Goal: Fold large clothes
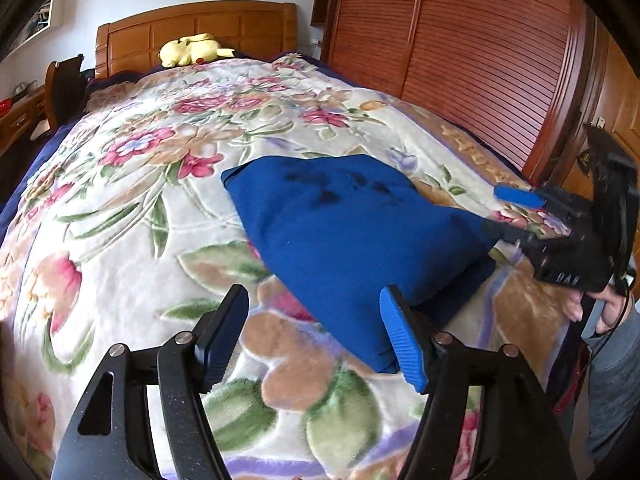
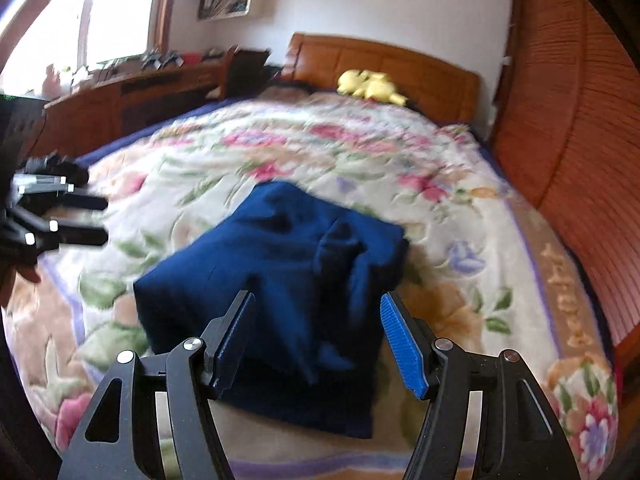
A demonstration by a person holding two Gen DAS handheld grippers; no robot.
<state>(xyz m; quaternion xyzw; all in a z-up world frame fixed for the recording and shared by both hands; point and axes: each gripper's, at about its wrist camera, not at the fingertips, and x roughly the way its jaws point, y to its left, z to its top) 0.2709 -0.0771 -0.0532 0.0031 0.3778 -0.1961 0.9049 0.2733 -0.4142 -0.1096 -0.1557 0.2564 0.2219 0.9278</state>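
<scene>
A folded dark blue garment (image 1: 344, 232) lies on the floral blanket (image 1: 132, 208) of the bed. In the left wrist view my left gripper (image 1: 314, 340) is open and empty, hovering just left of the garment's near corner. My right gripper (image 1: 508, 212) shows at the right edge, open, its fingers at the garment's right corner. In the right wrist view the garment (image 2: 280, 280) lies in front of my open right gripper (image 2: 320, 344), and my left gripper (image 2: 86, 220) shows at the left, apart from the cloth.
A yellow plush toy (image 1: 192, 50) lies by the wooden headboard (image 1: 200, 26). A slatted wooden wardrobe (image 1: 480, 60) runs along the bed's right side. A low wooden cabinet (image 2: 132, 96) under a window stands on the left.
</scene>
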